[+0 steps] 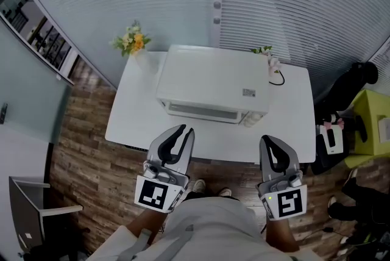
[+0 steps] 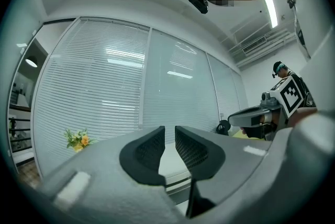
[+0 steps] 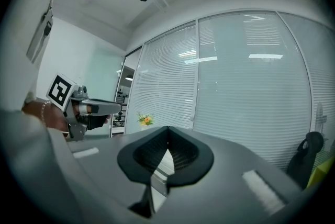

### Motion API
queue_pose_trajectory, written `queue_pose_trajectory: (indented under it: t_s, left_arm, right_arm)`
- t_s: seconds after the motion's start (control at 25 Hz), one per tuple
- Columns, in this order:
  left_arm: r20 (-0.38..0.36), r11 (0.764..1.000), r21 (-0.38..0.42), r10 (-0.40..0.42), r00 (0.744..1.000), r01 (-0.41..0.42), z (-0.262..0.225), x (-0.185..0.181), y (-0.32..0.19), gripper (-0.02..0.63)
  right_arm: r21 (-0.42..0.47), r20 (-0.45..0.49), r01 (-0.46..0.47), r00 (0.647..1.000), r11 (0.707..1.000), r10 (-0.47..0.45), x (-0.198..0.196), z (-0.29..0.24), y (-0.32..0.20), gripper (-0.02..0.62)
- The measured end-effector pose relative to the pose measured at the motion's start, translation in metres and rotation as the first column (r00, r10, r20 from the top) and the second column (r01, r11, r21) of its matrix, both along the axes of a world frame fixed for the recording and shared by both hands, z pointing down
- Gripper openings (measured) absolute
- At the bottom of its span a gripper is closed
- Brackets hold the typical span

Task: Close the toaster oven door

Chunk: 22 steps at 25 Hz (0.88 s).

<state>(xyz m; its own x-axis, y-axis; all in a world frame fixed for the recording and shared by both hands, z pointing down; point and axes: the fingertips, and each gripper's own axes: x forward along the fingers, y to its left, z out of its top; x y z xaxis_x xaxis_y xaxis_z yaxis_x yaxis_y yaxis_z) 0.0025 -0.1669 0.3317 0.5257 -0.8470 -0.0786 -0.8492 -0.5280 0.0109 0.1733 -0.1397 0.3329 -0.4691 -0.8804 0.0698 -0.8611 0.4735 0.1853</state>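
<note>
From my remote seat, the job looks finished, or nearly so. The toaster oven [image 1: 210, 80] sits in the middle of the counter [image 1: 137, 125], set toward its far edge. Its door [image 1: 204, 110] appears to stand upright against the front, and I see no flap hanging out over the counter. From this steep angle I can't confirm it is latched flush, so at most a last push may be left.

Both tools are held off the counter's near edge, over the wooden floor [image 1: 85, 150], touching nothing. The left tongs [image 2: 169, 131] are spread by a narrow gap with nothing between the pads. The right tongs [image 3: 168, 130] are pressed together at the tips, with nothing pinched.

By my count there is one toaster oven with one door, one counter and two tongs. There are two bunches of flowers: yellow flowers [image 1: 133, 39] at the far-left corner and a small sprig [image 1: 265, 52] near the far-right corner. One black cable [image 1: 279, 78] curls beside the oven toward the right edge.
</note>
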Motion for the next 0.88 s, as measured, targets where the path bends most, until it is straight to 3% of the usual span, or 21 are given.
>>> queue_pose_trajectory:
  t_s: [0.88]
  left_arm:
    - [-0.001,1.000,0.010,0.016,1.000,-0.016,-0.009,0.027,0.011,0.061]
  right_arm:
    - [0.016,0.004,0.020,1.000,1.000,-0.020,0.014,-0.012,0.007,0.005]
